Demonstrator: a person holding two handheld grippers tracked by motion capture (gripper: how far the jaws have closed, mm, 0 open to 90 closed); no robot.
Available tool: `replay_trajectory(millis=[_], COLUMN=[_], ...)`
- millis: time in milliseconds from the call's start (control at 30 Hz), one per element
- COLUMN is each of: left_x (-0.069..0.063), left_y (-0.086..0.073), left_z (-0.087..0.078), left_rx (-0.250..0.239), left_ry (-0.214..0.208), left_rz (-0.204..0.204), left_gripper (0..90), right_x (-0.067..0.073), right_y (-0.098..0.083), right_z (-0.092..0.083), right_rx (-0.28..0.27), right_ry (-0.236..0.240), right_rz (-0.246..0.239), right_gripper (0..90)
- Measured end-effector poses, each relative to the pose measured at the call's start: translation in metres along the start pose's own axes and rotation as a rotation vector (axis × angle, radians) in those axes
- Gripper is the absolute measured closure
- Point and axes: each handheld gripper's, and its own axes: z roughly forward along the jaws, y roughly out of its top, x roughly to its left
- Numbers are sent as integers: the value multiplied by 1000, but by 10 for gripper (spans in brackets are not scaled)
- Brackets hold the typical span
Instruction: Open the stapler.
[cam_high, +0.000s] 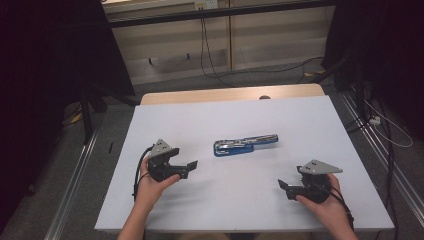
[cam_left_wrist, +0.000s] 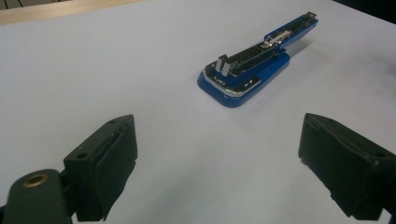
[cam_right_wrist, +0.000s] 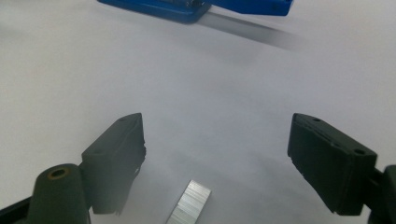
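Left tongs (cam_high: 192, 164) held in the left hand (cam_high: 152, 186) at about 8 o'clock on the tabletop (cam_high: 235, 200), tips aimed toward 3 o'clock, jaws spread wide with nothing between. Right tongs (cam_high: 281, 184) gripped by the right hand (cam_high: 322, 200) near 4 o'clock, tips toward 9 o'clock, jaws likewise parted and empty. Forearms entering from 6 o'clock.

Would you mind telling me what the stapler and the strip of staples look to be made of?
Stapler: blue body, glossy, probably plastic or painted metal; the open magazine rail and trim shine silver, likely steel. Staples: a bright, finely ribbed silver strip, evidently metal wire. They lie on a matte white table.
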Motion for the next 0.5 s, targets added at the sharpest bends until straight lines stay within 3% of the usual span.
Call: replay_trajectory(millis=[300,433,500], left_x=[2,2,3], left_y=[1,1,1], left_z=[0,1,2], left_rx=[-27,-33,-36], left_ry=[1,-5,-3], left_rz=[4,2,-4], left_gripper=[119,117,118], right_x=[-2,-1,0], right_y=[-8,-13,-14], right_z=[-9,-13,-14], right_rx=[23,30,36], right_ry=[-21,-6,4], right_rz=[-6,2,-15], right_gripper=[204,284,369])
